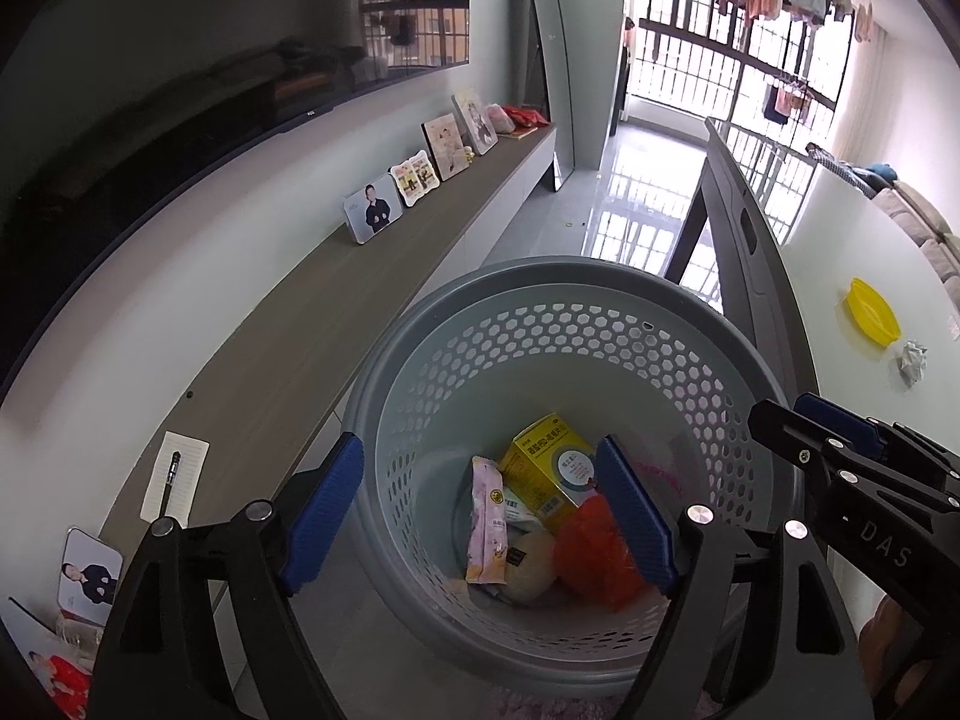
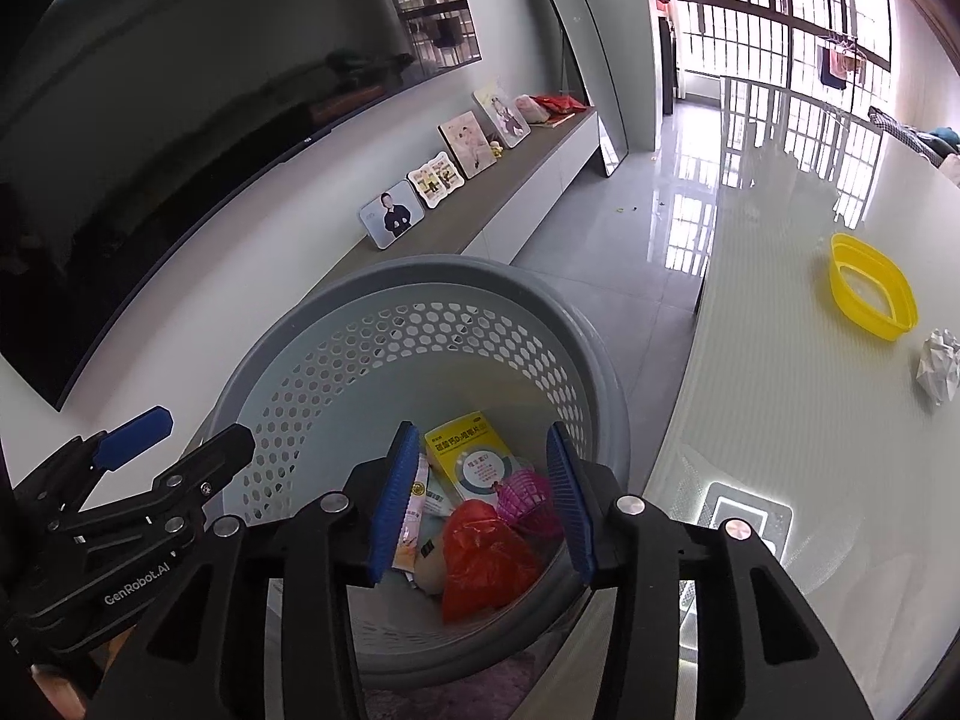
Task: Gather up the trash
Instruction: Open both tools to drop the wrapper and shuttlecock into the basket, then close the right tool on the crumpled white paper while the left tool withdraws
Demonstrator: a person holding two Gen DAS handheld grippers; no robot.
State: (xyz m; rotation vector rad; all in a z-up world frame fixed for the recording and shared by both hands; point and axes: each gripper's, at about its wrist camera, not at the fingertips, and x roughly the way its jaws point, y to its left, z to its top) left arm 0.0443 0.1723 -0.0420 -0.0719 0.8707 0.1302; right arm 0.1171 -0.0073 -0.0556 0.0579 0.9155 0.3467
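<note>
Closest to us is our left gripper, with its blue fingers spread wide and nothing between them. It hangs right over the gray basket. Our right gripper hangs over the same basket, and its blue fingers are spread apart too, holding nothing.

We can see the trash lying at the bottom of the basket. There is a yellow box with writing on it, a pink wrapper just beside it, a red plastic bag, and a round tan ball touching the bag. From the right gripper's view we also see a small pink net cup next to the red bag and the yellow box.

To our right is the white counter. On it sit a yellow bowl and, near the bowl, a crumpled ball of white paper. This paper is not in the basket; it is well apart from both grippers.

On our left runs a long brown shelf under a big dark TV. Some framed photos stand along it, and a notepad with a pen on top lies on the near part.
</note>
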